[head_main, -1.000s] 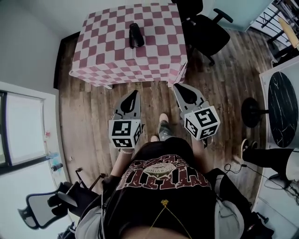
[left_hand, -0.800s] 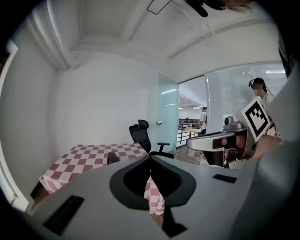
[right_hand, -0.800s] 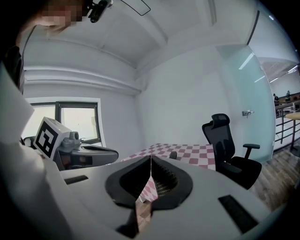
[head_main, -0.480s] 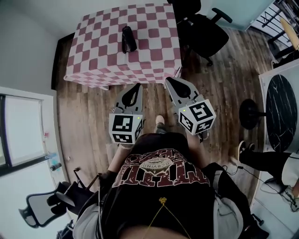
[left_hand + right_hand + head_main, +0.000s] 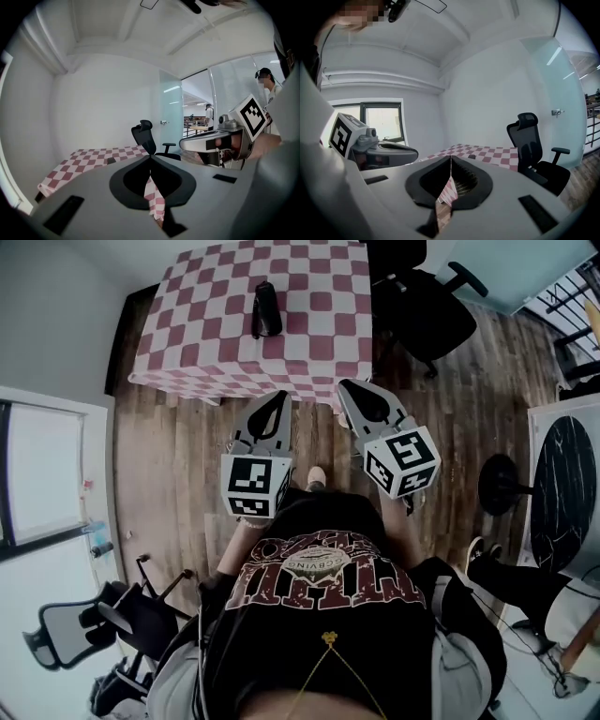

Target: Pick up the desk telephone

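Both grippers have come forward since the earlier frame. The tips were over bare wood floor (image 5: 169,456), short of the table (image 5: 309,334); now they sit right at its near edge. You're walking in, not reaching yet.

Left gripper (image 5: 278,397): jaws pressed together, nothing between them. Right gripper (image 5: 346,386): same, tips meeting, empty. That makes sense, since there's nothing in range to grab and closed tips are less likely to snag the cloth (image 5: 187,385) hanging over the near side.

You hold both side by side, close together, pointing at the table and only slightly down. That reads as a carry pose for the approach. It also keeps both gripper views on the tabletop, so you can line up early.

Desk telephone (image 5: 266,309) lies flat on the tabletop, left of centre and toward the far half, well apart from both tips. Its long axis runs roughly near-to-far. It's just left of the left gripper's line, so my guess is the left one gets there first. In both gripper views it's only a small dark lump on the checks, too small to pick out any detail.

Office chair (image 5: 427,310) stands at the far right of the table, clear of your path.

Step in hand: closing the distance. Pick hasn't started. Next you'll need to spread a pair of jaws before you go over the cloth, then come across the phone's narrow width. It's smooth and dark, so I'd expect it to slide on the cloth if you nudge it.
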The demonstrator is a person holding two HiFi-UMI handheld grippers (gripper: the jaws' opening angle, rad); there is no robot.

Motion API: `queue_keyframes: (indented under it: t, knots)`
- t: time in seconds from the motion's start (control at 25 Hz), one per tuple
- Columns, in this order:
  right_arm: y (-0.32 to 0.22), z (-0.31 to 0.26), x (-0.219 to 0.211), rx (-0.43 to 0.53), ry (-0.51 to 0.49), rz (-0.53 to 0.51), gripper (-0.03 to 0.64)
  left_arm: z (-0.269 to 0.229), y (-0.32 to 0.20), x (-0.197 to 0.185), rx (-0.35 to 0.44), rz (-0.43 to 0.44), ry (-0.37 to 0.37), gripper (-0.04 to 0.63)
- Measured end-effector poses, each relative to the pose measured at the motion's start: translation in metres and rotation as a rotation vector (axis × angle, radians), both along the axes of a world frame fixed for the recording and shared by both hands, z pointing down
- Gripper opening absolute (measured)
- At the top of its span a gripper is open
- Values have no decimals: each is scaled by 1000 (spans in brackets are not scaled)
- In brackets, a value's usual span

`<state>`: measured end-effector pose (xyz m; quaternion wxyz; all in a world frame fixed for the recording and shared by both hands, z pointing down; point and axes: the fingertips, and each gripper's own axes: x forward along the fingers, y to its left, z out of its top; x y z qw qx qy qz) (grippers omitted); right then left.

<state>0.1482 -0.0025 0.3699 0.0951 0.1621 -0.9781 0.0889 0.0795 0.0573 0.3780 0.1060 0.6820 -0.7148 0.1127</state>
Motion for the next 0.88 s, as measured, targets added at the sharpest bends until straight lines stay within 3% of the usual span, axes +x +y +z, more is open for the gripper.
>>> queue_keyframes:
  t: [0.28, 0.88]
  knots:
    - [-9, 15, -19, -37, 24, -58, 20, 11, -5, -22, -19, -45, 27, 0]
    - [-39, 25, -80, -52, 85, -4, 20, 23, -57, -81, -33, 58, 72, 0]
